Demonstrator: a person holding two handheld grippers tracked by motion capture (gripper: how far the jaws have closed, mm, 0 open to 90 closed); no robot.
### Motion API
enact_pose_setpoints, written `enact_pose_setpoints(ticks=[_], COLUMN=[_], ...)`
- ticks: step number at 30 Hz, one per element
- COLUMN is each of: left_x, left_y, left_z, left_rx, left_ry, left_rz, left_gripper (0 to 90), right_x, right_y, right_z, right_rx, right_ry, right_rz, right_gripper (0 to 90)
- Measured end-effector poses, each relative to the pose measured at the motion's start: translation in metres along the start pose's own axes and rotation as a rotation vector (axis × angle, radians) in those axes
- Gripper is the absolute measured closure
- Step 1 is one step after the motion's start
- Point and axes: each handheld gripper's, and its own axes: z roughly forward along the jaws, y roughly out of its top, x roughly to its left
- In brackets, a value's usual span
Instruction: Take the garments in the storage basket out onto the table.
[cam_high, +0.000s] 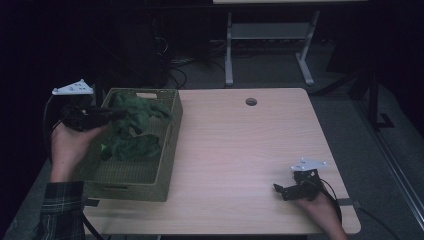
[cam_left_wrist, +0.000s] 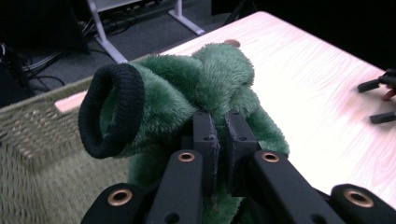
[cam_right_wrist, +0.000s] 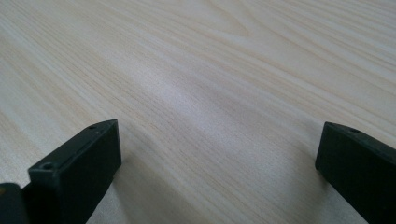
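The left tool (cam_left_wrist: 219, 135) has its jaws pressed together on a fold of a green fleece garment (cam_left_wrist: 205, 88), held above the olive woven basket (cam_high: 167, 165) at the worktop's (cam_high: 240, 150) left end. A dark ribbed cuff (cam_left_wrist: 112, 109) hangs open beside the jaws. More green fabric, possibly a second piece, lies in the basket. The right tool (cam_right_wrist: 219, 154) rests spread on bare worktop, holding nothing.

Fuzzy green garment (cam_left_wrist: 205, 88) with black knit cuff (cam_left_wrist: 112, 112), seemingly a sleeve, bunched, lifted over the woven basket (cam_high: 165, 165).
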Motion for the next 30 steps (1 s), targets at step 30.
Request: enact_pose_setpoints(ticks=[30], left_x=[-0.064], left_y=[0.052], left_z=[0.038], left_rx=[-0.069], left_ry=[-0.154], left_rz=[0.109], left_gripper=[84.5], right_x=[0.000], right_y=[0.000], right_z=[0.000], right_rx=[0.000], right_ry=[0.000], right_rz=[-0.001], right_gripper=[0.0])
